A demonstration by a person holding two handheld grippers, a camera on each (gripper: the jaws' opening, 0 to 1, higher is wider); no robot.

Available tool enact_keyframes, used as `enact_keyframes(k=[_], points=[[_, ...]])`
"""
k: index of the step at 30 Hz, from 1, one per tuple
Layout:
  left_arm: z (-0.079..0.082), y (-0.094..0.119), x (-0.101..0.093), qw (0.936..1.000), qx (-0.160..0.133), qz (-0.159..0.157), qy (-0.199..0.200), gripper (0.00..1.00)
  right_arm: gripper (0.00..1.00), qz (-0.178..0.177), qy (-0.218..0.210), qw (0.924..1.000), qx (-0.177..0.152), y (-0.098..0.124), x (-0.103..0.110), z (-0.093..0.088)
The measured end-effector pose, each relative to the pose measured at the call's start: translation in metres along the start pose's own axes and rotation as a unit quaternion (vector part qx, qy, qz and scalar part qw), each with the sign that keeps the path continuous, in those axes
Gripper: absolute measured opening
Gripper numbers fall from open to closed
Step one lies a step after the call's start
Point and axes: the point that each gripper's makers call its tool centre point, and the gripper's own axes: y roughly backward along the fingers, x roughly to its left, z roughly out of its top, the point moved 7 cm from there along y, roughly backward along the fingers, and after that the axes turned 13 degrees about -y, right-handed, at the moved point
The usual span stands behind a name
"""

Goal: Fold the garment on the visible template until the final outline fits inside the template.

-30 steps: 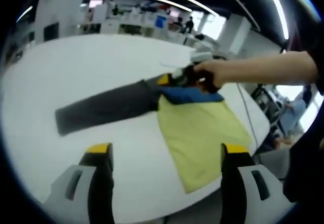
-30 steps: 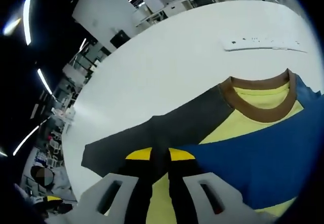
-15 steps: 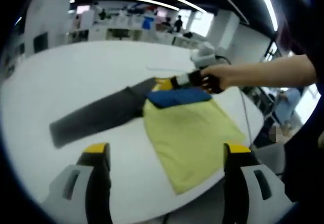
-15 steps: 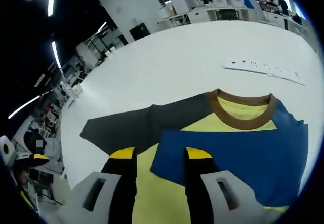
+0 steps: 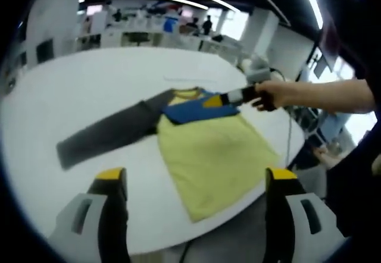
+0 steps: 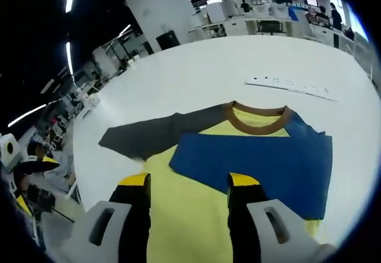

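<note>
Both tools open, empty | right tool point(image 6: 189, 182) over shirt point(image 6: 238, 156)

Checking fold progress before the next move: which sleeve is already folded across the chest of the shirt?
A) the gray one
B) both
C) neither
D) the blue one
D: in the right gripper view the blue sleeve lies across the yellow shirt below the brown collar, while the gray sleeve is spread flat on the white table.
</note>
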Motion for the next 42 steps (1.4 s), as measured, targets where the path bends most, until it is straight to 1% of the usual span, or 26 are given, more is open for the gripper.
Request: enact_keyframes(k=[3, 5, 8, 10, 13, 15, 17, 19, 20, 22, 24, 26, 29, 32, 34, 38, 42], points=[[0.003, 0.002, -0.006, 1.0, -0.002, -0.002, -0.003, 0.92, 0.58, 0.005, 0.0, 1.0, -0.007, 0.011, 0.0, -0.002], [0.005, 0.003, -0.011, 1.0, 0.001, -0.004, -0.006, 0.92, 0.62, 0.013, -0.007, 0.9997, -0.02, 0.021, -0.001, -0.005], [0.008, 0.005, -0.016, 0.9999, 0.002, -0.005, -0.013, 0.93, 0.66, 0.01, -0.014, 0.9995, -0.027, 0.036, -0.006, -0.012], [0.009, 0.006, -0.021, 0.9999, 0.003, -0.007, -0.014, 0.93, 0.66, 0.009, -0.021, 0.9993, -0.031, 0.046, -0.01, -0.018], [0.009, 0.008, -0.029, 0.9997, 0.005, -0.01, -0.02, 0.93, 0.68, -0.006, 0.0, 0.9994, -0.035, 0.064, -0.016, -0.024], [0.009, 0.008, -0.034, 0.9997, 0.008, -0.013, -0.019, 0.93, 0.69, -0.008, 0.005, 0.9992, -0.039, 0.076, -0.019, -0.027], [0.01, 0.01, -0.036, 0.9997, 0.004, -0.014, -0.019, 0.93, 0.71, -0.006, 0.005, 0.999, -0.045, 0.085, -0.021, -0.028], [0.013, 0.013, -0.04, 0.9997, -0.007, -0.015, -0.018, 0.93, 0.74, -0.003, 0.008, 0.9987, -0.051, 0.096, -0.021, -0.03], [0.015, 0.014, -0.043, 0.9997, -0.01, -0.015, -0.018, 0.93, 0.74, 0.006, 0.009, 0.9985, -0.054, 0.103, -0.02, -0.031], [0.016, 0.015, -0.045, 0.9996, -0.012, -0.015, -0.019, 0.93, 0.74, 0.023, 0.004, 0.9982, -0.056, 0.111, -0.018, -0.034], [0.016, 0.014, -0.045, 0.9996, -0.009, -0.015, -0.023, 0.93, 0.76, 0.027, 0.002, 0.9974, -0.067, 0.125, -0.016, -0.038], [0.016, 0.015, -0.047, 0.9996, -0.004, -0.016, -0.024, 0.93, 0.78, 0.029, 0.007, 0.9968, -0.074, 0.134, -0.017, -0.043], [0.017, 0.014, -0.05, 0.9996, -0.001, -0.017, -0.023, 0.93, 0.81, 0.03, 0.014, 0.9972, -0.067, 0.143, -0.018, -0.049], [0.018, 0.014, -0.054, 0.9996, 0.002, -0.018, -0.024, 0.93, 0.85, 0.032, 0.028, 0.9968, -0.067, 0.155, -0.02, -0.055], [0.02, 0.013, -0.057, 0.9995, 0.004, -0.019, -0.026, 0.93, 0.85, 0.03, 0.032, 0.9963, -0.073, 0.166, -0.021, -0.058], [0.022, 0.013, -0.059, 0.9993, 0.007, -0.019, -0.031, 0.93, 0.88, 0.028, 0.029, 0.9952, -0.089, 0.185, -0.025, -0.06], [0.025, 0.014, -0.059, 0.9993, 0.008, -0.017, -0.034, 0.93, 0.91, 0.027, 0.034, 0.9945, -0.096, 0.206, -0.024, -0.064]])
